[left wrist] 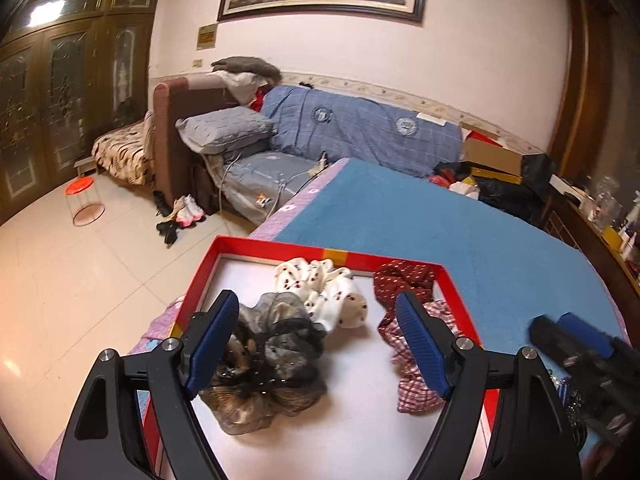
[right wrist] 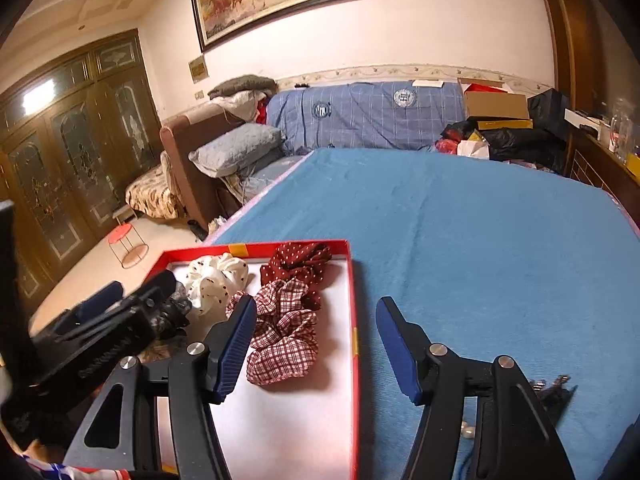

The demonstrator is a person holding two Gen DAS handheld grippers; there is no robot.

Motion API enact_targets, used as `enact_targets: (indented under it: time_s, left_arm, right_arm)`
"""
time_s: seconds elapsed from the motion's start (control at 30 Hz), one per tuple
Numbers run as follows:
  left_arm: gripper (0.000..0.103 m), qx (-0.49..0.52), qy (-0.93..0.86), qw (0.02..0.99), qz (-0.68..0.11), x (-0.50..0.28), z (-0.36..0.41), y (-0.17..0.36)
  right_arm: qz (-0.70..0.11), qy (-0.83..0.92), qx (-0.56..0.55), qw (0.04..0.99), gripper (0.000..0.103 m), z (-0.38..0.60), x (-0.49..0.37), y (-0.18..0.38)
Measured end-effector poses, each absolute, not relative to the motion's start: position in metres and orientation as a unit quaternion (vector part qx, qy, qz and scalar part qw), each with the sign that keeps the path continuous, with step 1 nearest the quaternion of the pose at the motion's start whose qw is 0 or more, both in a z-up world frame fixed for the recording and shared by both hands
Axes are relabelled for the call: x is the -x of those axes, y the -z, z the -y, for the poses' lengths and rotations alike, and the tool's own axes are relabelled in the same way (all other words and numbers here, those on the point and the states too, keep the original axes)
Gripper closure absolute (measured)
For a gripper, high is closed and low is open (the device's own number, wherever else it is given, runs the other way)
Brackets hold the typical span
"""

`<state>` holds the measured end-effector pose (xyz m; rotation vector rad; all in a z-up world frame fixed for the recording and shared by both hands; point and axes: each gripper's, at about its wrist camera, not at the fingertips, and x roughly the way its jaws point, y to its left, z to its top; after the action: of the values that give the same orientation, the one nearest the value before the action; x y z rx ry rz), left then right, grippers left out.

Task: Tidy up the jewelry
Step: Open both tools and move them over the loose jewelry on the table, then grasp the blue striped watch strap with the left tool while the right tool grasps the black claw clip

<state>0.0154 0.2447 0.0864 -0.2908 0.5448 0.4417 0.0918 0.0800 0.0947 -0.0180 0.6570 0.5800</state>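
Observation:
A red box [left wrist: 320, 250] with a white floor lies at the corner of a blue bed cover [right wrist: 480, 240]. Inside it are a grey-black gauze scrunchie [left wrist: 280, 328] on a brown one [left wrist: 256, 404], a white cherry-print scrunchie [left wrist: 320, 284], a dark red dotted scrunchie [left wrist: 404, 276] and a red plaid scrunchie [left wrist: 416, 392]. My left gripper [left wrist: 316, 304] hangs open above the box, its left pad beside the gauze scrunchie, gripping nothing. My right gripper [right wrist: 316, 306] is open too, straddling the box's right rim [right wrist: 352, 300] next to the plaid scrunchie [right wrist: 284, 332].
Pearl beads [right wrist: 468, 430] and a dark clip [right wrist: 552, 388] lie on the cover by my right gripper. Beyond the bed stand a blue-covered sofa [left wrist: 360, 128], cardboard boxes and bags [right wrist: 496, 120], and a red stool [left wrist: 82, 190] on the tiled floor.

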Motion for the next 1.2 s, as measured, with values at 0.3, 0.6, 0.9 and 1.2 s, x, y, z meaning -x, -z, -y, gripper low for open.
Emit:
enact_targets:
  time_s: [0.3,0.6,0.9,1.2]
  left_arm:
    - [0.023,0.123,-0.202,0.942,-0.240,-0.013,-0.229,-0.096]
    - [0.023,0.089,-0.185,0.950,-0.236,-0.015,-0.209,-0.099]
    - [0.023,0.047,-0.145,0.957,-0.246,-0.022,-0.175,-0.096]
    - [0.023,0.062,-0.071,0.961,-0.261,-0.027,-0.145,-0.094]
  right_arm:
    - [-0.281,-0.274,-0.057,0.918,0.036,0.006,-0.075,-0.125]
    - [-0.300,-0.213,-0.093,0.925,0.036,0.091,-0.079,-0.104]
    - [-0.377,-0.188,-0.171,0.891,0.036,0.155,-0.095,-0.061]
    - [-0.434,-0.213,-0.165,0.859,0.035,0.127,-0.103,-0.037]
